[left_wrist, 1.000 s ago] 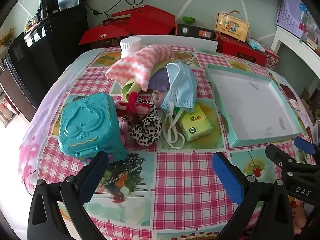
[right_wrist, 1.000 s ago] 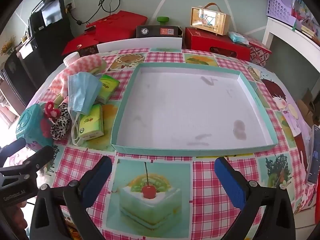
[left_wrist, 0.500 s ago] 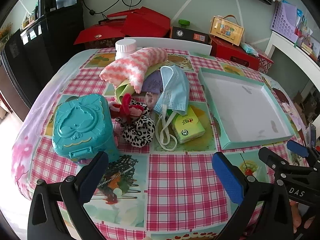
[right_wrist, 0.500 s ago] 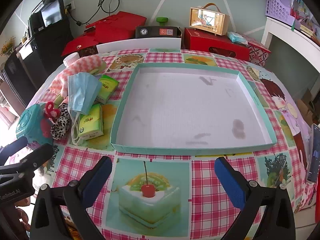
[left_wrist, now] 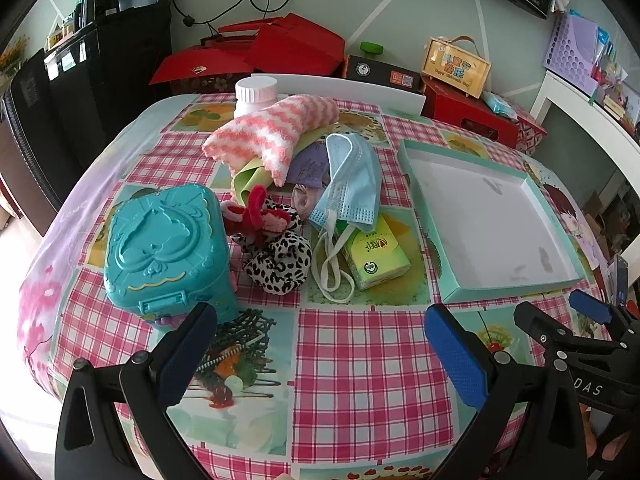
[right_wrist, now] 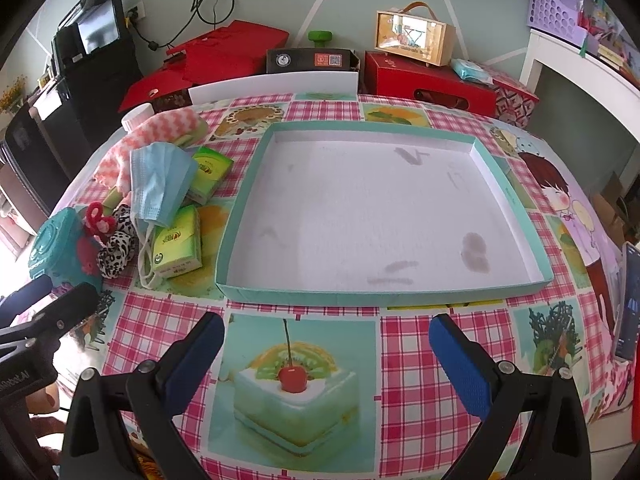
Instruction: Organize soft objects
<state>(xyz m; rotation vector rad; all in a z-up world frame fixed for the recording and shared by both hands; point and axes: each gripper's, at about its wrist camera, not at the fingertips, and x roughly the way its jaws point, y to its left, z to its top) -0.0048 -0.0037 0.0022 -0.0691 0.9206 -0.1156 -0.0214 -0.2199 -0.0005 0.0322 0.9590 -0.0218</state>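
Observation:
A heap of soft things lies mid-table: a pink-and-white striped fuzzy sock (left_wrist: pixel 276 130) (right_wrist: pixel 160 136), a blue face mask (left_wrist: pixel 352 184) (right_wrist: pixel 158 184), a leopard scrunchie (left_wrist: pixel 280 260) (right_wrist: pixel 116 250), a red fuzzy hair tie (left_wrist: pixel 258 216) and green tissue packs (left_wrist: pixel 374 254) (right_wrist: pixel 176 246). An empty teal-rimmed white tray (left_wrist: pixel 424 216) (right_wrist: pixel 240 216) sits to their right. My left gripper (left_wrist: pixel 316 340) hangs open near the table's front edge, short of the heap. My right gripper (right_wrist: pixel 326 344) is open in front of the tray, holding nothing.
A teal plastic case (left_wrist: pixel 168 248) stands left of the heap, a white-capped bottle (left_wrist: pixel 256 94) behind it. Red boxes (right_wrist: pixel 424 76) and a chair back (right_wrist: pixel 276 82) line the far side. A phone (right_wrist: pixel 630 304) lies at the right table edge.
The left gripper has drawn back and risen a little, so the heap looks smaller and farther. The right gripper has barely moved. Nothing was grasped.

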